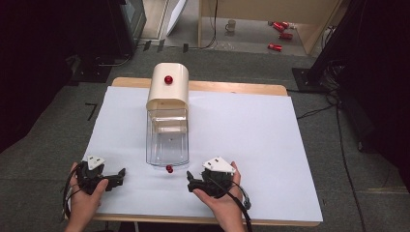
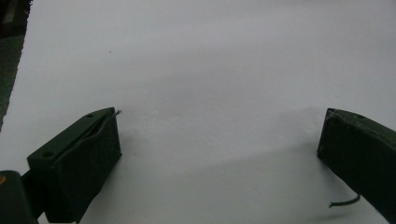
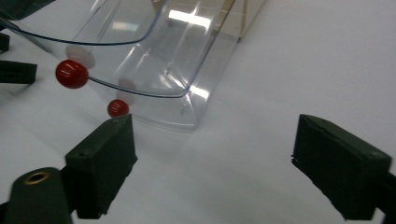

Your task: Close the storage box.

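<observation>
a clear plastic drawer (image 1: 167, 137) is seen pulled out toward the person from a cream box (image 1: 168, 86) that stands at the middle of a white-covered table (image 1: 270, 145). a red knob (image 1: 168, 79) is set on the top of the box, and a second red knob (image 1: 169, 168) is fixed to the near front wall of the drawer, low down and close to the table surface.

in the high view, the right gripper (image 1: 191, 180) is held just to the right of that front knob, near it but not touching, with its tip turned toward the drawer. in the right gripper view its jaws are shown standing well apart with nothing between them; the drawer's curved front wall (image 3: 140, 79) and its red knob (image 3: 71, 73) are seen ahead and to the left, with a red reflection beneath.

the left gripper (image 1: 120, 175) is held at the near left of the table, well apart from the drawer. in the left gripper view its jaws are shown wide apart over the bare white sheet (image 2: 210, 70), with nothing gripped.

beyond the table, a mug (image 1: 231, 25) and red cans (image 1: 280, 29) are seen on the floor.
</observation>
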Available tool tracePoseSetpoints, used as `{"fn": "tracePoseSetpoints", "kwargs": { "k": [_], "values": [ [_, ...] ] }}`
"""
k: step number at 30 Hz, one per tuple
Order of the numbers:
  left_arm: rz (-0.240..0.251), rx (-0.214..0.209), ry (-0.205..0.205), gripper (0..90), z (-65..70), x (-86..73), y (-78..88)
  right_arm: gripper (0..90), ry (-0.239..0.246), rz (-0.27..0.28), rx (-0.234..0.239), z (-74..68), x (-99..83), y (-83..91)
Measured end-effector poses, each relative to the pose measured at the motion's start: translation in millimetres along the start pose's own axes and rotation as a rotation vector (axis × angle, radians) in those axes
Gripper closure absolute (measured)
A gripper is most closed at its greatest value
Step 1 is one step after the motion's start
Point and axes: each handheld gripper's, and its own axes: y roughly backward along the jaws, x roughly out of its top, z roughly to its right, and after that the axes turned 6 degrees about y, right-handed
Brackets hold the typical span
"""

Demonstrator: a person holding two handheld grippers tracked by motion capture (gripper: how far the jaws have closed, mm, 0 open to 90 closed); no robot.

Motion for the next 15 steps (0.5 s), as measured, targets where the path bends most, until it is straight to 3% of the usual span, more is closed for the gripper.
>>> {"fn": "tracePoseSetpoints", "kwargs": {
  "k": [8,15],
  "values": [
    [0.000,0.000,0.000,0.0,0.0,0.0,0.0,22.7,0.024,0.009,0.066,-20.6,3.1,-7.9],
    [0.000,0.000,0.000,0.0,0.0,0.0,-0.1,31.3,0.030,0.011,0.084,-36.2,4.8,-17.2]
  ]
}}
